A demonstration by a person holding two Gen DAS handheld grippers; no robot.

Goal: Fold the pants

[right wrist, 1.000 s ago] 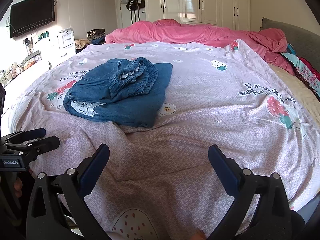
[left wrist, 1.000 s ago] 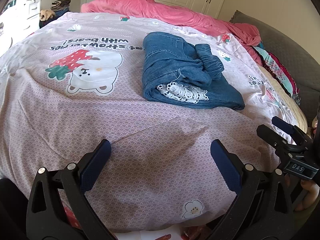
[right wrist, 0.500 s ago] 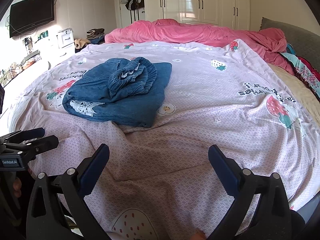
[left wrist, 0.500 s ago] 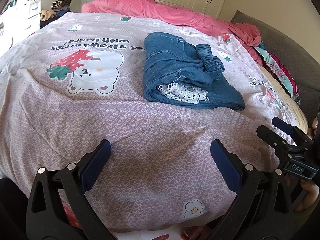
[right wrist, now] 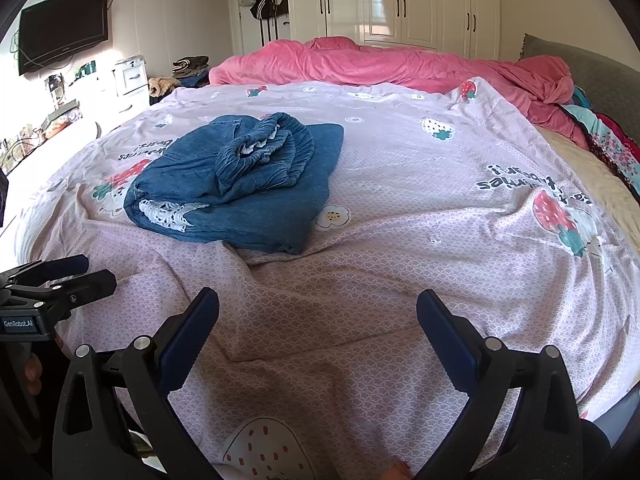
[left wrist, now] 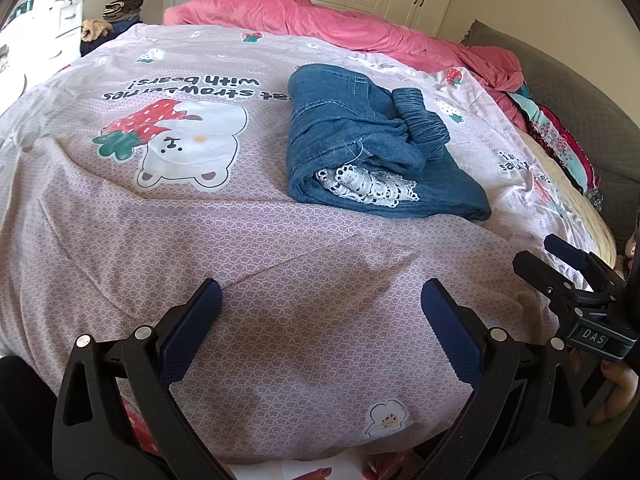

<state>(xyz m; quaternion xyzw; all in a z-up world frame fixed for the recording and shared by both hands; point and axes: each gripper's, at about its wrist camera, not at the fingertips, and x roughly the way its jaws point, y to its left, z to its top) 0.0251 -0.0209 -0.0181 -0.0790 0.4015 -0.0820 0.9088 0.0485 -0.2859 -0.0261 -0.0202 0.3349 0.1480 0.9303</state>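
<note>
Fingers (left wrist: 450, 334) on your left gripper (left wrist: 320, 320) stand wide apart, nothing between them; same on your right gripper (right wrist: 318, 322), pads spread over bare bedspread (right wrist: 400, 240). Both hang low at the near edge of the bed, well apart from the pants (left wrist: 372, 152).

Change over the last second: almost none. Pants sit where they were, both views have barely drifted, and neither pair of fingers has narrowed or spread. Read that as a pause, not a step in progress.

Pants: blue denim, bundled into a rough rectangle near the middle of the bed, beside the printed bear (left wrist: 192, 148). Elastic waistband (right wrist: 264, 152) is rolled on top; white lace trim (left wrist: 368, 188) pokes out at the near fold. Folded in outline, but lumpy. By my judgement you are either done or owe it one flattening pass on that waistband.

Containers: none near the work. Closed wardrobe (right wrist: 400, 0) on the far wall, contents hidden. Pink blanket (right wrist: 400, 64) heaped at the far end of the bed.
</note>
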